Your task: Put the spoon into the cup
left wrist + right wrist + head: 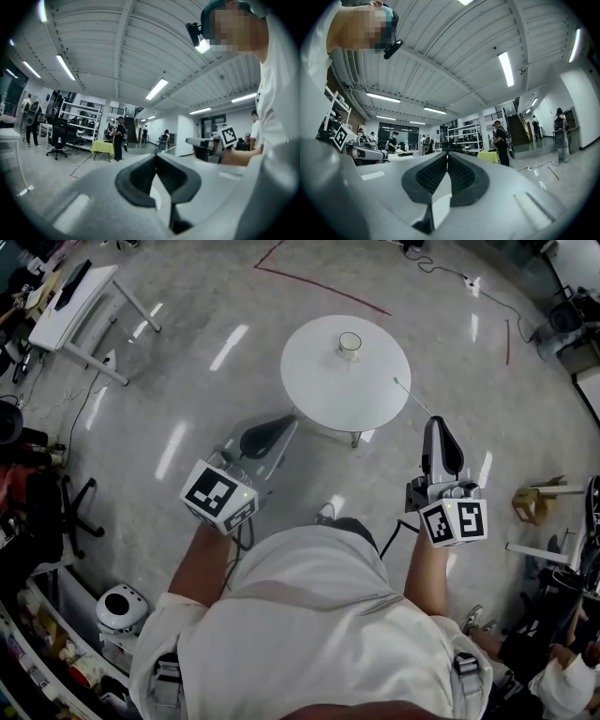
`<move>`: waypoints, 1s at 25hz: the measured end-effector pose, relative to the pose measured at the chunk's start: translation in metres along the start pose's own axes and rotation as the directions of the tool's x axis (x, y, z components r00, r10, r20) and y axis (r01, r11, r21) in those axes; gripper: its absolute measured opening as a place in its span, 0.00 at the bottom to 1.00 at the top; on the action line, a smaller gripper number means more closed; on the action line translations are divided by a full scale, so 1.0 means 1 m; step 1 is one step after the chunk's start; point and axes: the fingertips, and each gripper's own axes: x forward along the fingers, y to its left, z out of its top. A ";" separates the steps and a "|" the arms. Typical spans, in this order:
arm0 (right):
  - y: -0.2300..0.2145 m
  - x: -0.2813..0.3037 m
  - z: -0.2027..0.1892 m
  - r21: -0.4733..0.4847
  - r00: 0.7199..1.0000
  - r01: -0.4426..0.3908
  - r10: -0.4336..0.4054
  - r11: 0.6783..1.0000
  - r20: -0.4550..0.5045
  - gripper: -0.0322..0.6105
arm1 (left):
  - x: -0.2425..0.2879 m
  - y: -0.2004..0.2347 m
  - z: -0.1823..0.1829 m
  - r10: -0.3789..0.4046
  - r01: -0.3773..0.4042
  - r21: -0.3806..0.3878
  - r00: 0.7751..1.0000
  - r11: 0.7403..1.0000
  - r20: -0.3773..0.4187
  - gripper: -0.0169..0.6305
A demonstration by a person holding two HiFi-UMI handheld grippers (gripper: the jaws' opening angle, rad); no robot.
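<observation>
White round table [314, 381] stands far off, with the cup [350, 345] on its far side. What looks like the spoon [412, 396] lies at its right edge. Left gripper [267, 434] and right gripper [441, 432] are both squeezed closed, holding nothing, near the person.

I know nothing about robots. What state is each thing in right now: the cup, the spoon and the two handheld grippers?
Cup: upright on the round table, no spoon in it.
Spoon: off the table, held at one end, its far end over the table's edge.
Left gripper: jaws shut, holding nothing.
Right gripper: jaws shut on the spoon.
</observation>
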 end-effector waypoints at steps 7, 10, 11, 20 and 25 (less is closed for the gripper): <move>-0.105 0.039 -0.007 0.030 1.000 -0.022 0.022 0.999 -0.003 0.07 | 0.101 0.006 0.008 0.041 -0.040 0.028 0.999 0.999 -0.030 0.03; -0.132 0.062 -0.011 0.031 1.000 -0.019 0.020 0.999 -0.007 0.07 | 0.123 0.018 0.003 0.051 -0.050 0.023 0.998 0.998 -0.048 0.03; -0.136 0.071 -0.013 0.034 1.000 -0.017 0.018 0.999 -0.008 0.07 | 0.128 0.026 0.001 0.053 -0.051 0.021 0.997 0.998 -0.057 0.03; -0.130 0.169 -0.043 0.032 0.996 0.018 -0.014 0.999 -0.092 0.07 | 0.161 0.136 -0.010 0.012 -0.015 -0.040 0.997 0.999 -0.078 0.03; -0.106 0.246 -0.032 -0.012 0.993 0.074 -0.075 0.997 -0.089 0.07 | 0.169 0.218 -0.001 -0.075 0.072 -0.052 0.994 0.996 -0.075 0.03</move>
